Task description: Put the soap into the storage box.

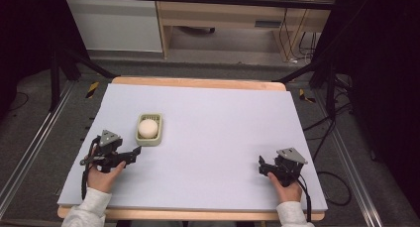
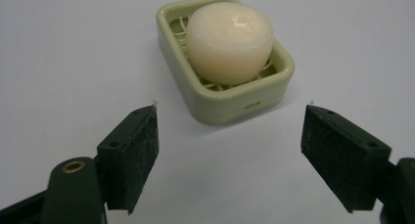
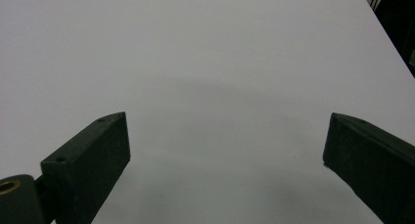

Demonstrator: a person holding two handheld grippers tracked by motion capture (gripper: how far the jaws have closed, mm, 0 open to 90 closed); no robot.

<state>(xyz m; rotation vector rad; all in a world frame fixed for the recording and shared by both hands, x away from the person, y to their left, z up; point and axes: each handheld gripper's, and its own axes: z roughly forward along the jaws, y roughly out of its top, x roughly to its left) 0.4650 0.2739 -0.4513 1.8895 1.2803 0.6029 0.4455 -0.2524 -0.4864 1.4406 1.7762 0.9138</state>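
Left claw (image 1: 134, 154): jaws wide apart, nothing between them, just short of the soap dish (image 1: 149, 129) and aimed at it. Right claw (image 1: 262, 166): jaws wide, empty, well apart from the soap dish, toward the desk's (image 1: 223, 123) right near corner.

The soap (image 1: 148, 128), a pale rounded bar, sits inside the soap dish on the desk's left half. The left gripper view adds detail the high view lacks: a slotted drain grid under the soap (image 2: 230, 40) and a small slot in the soap dish's (image 2: 235, 104) near wall. The grid is largely hidden beneath the soap. The right gripper view gives bare desk surface (image 3: 205, 62) ahead of its jaws.

Beyond the soap dish, past the desk's far edge, stands a wooden cabinet (image 1: 223, 14). Nothing obstructs either claw.
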